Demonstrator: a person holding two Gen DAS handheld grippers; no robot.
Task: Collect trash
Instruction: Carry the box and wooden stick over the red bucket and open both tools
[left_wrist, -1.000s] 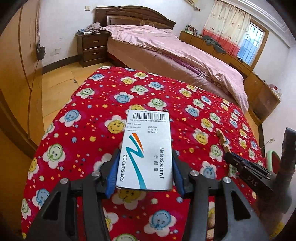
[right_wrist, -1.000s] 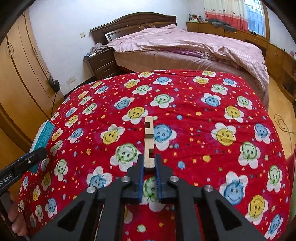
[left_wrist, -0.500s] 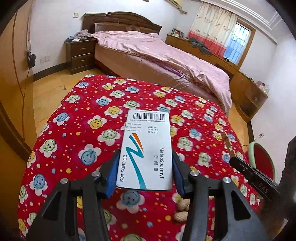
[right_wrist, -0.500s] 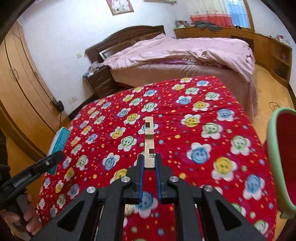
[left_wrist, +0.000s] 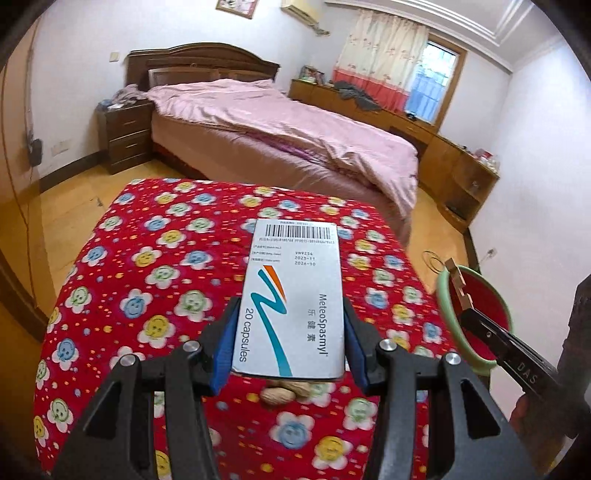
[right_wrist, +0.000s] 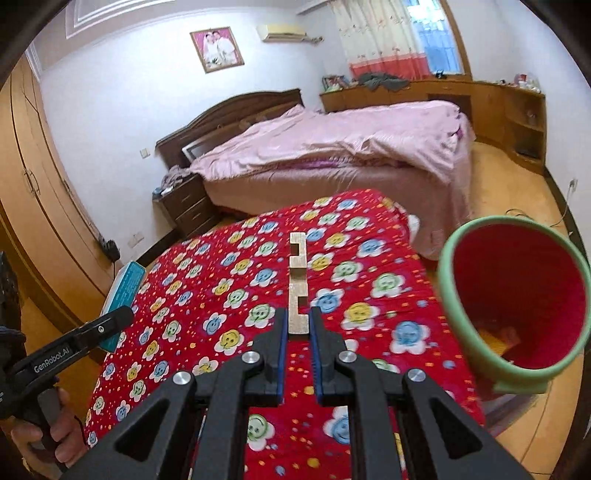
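Medicine box (left_wrist: 293, 306): smooth printed cardboard, slight sheen; notched strip (right_wrist: 297, 286): pale bare wood, matt. Surface cover (left_wrist: 155, 266): printed red cloth, finely ribbed; bin (right_wrist: 517, 302): smooth plastic, red inside, green rim. Both claws: matt black plastic, blue ribbed pads (right_wrist: 282, 354), bright metal screws.

**Both grippers clamped, angled downward**

The left gripper (left_wrist: 290, 341), black with blue-padded fingers (left_wrist: 225, 343), points down and forward, its jaws held partly apart and pressing on both long sides of a flat load. The right gripper (right_wrist: 297, 328), of the same black build, has its jaws nearly together, pinching a thin piece. A bare hand (right_wrist: 55, 439) grips the left gripper's handle from below.
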